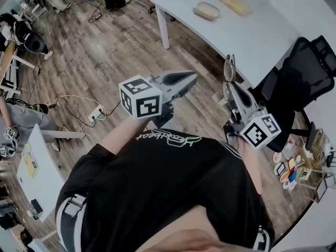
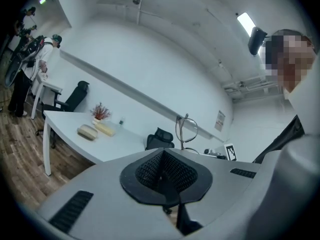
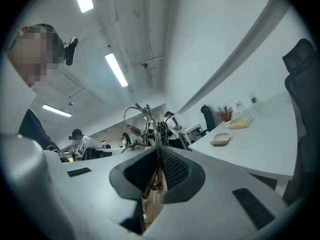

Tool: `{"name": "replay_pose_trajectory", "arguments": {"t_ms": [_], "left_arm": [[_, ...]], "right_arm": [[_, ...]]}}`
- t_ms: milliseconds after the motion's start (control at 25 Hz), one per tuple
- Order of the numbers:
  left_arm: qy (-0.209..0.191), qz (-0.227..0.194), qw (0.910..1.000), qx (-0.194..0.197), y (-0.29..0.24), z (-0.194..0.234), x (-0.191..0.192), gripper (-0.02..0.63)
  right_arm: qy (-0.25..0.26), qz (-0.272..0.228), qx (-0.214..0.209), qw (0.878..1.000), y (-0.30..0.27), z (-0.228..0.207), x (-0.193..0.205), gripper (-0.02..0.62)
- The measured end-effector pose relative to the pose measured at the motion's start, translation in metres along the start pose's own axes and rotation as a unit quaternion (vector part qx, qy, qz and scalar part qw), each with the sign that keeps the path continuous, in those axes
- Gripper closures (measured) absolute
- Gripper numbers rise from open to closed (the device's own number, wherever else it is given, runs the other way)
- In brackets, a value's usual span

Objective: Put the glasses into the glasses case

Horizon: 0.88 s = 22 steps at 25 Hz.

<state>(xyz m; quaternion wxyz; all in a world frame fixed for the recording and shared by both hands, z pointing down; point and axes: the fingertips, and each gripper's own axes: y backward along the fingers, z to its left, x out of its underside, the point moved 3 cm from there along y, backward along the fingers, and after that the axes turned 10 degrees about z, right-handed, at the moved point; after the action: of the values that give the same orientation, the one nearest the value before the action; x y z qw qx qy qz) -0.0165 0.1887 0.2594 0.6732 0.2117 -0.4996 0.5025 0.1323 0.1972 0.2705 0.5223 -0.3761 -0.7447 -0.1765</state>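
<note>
A white table [image 1: 262,33] and black office chair [image 1: 307,72] on wooden floor [image 1: 105,51]

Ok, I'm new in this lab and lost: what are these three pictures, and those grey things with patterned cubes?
They are hand-held grippers, one in each of a person's hands; the cubes are part of them. One picture comes from a camera on the person's head, looking down; the others from a camera on each gripper. The right gripper is shut on a pair of glasses. The left gripper is shut and empty. On the white table lie a beige glasses case and a yellowish block.
</note>
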Motion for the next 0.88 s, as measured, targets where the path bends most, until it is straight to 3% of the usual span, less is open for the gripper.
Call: {"name": "replay_pose_trajectory", "arguments": {"t_ms": [400,880], "left_arm": [[0.008,0.0,1.0,-0.005,-0.007,0.121,-0.05,0.598],[0.017,-0.005,0.9998,0.004,-0.01,0.168,-0.058,0.598]], "right_arm": [[0.018,0.017,0.011,1.0,-0.114,-0.053,-0.037,0.566],[0.028,0.025,0.027,0.999,-0.151,-0.072,-0.043,0.566]]}}
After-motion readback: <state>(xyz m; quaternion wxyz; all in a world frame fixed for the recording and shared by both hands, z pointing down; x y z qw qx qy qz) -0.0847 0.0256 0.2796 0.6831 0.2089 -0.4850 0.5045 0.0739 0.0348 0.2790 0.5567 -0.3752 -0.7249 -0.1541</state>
